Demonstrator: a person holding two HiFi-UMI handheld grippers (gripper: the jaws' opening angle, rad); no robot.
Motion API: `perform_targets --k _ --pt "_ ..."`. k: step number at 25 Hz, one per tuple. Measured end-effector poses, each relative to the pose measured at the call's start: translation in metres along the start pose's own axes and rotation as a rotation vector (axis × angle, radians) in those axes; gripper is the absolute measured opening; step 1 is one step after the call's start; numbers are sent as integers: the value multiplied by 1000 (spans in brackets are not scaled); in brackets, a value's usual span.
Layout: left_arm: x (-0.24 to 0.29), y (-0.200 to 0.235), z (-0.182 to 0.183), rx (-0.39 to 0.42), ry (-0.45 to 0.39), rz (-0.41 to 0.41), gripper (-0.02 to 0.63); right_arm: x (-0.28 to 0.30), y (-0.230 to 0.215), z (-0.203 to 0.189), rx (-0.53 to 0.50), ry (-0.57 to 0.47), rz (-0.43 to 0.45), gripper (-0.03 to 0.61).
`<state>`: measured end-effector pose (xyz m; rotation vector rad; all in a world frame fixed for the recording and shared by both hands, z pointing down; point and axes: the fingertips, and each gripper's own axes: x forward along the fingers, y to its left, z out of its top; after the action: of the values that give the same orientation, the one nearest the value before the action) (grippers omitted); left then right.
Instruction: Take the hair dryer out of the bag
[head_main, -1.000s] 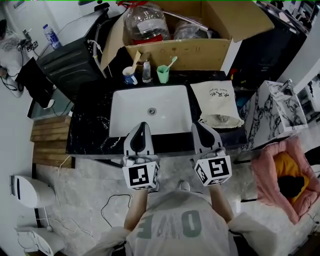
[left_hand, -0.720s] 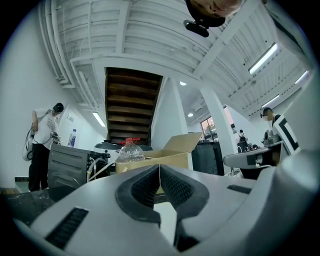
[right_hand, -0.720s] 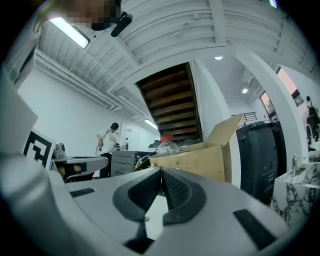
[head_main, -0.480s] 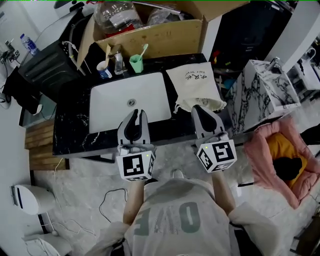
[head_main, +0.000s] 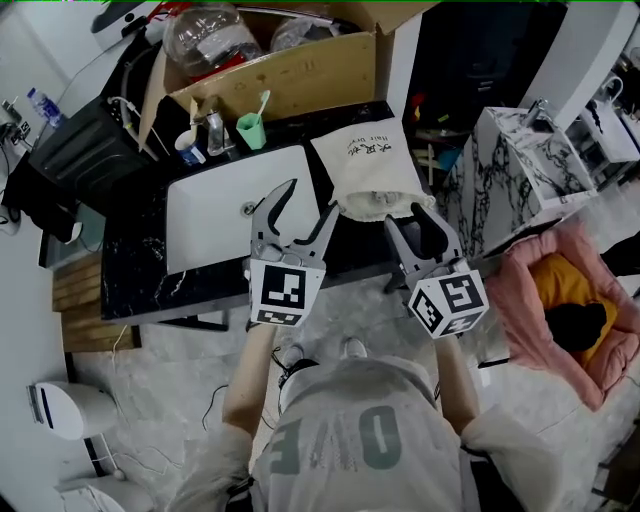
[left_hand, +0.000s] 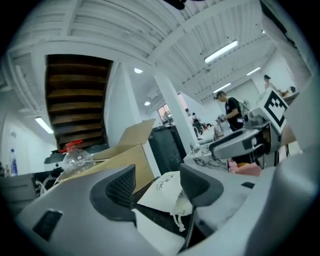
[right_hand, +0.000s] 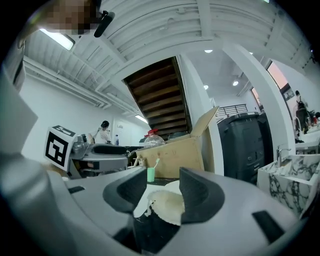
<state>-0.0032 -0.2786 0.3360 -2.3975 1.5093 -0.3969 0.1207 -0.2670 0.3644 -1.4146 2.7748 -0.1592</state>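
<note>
Looking for the hair dryer, we see only its cream drawstring bag (head_main: 372, 170), lying on the black counter (head_main: 135, 265) just right of the white sink (head_main: 210, 215), its gathered mouth toward us. The dryer itself is hidden. A line of dark print crosses the cloth, too small for us to read.

Our left gripper (head_main: 311, 198) has just been opening its jaws. They stand wide apart with nothing in them, over the sink's near right corner, just beside the bag. Our right gripper (head_main: 412, 215) has also just been opening and grips nothing, its tips near the bag's mouth.

Behind the sink stand a green cup (head_main: 250, 130) and a cardboard box (head_main: 290, 80).
</note>
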Motion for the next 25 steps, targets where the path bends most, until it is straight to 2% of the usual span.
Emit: perform_targets --k 3,6,13,15,17,20,25 --pt "31 -19 -1 93 38 -126 278 -5 -10 -4 10 7 -22 192" --pt "59 -35 -10 129 81 -244 276 -8 -17 -8 10 19 -35 192" --pt "98 -59 -63 232 251 -405 272 -17 -40 -25 16 61 -87 192" --pt "103 -62 -78 250 300 -432 236 -16 -44 -33 24 88 -96 192" --pt "108 -62 -89 267 339 -444 162 -12 -45 -43 31 126 -94 192" --pt "112 -65 -98 262 375 -470 90 -2 -45 -60 44 202 -73 192" --pt "119 -62 -88 187 361 -472 51 29 -39 -81 60 332 -10 224"
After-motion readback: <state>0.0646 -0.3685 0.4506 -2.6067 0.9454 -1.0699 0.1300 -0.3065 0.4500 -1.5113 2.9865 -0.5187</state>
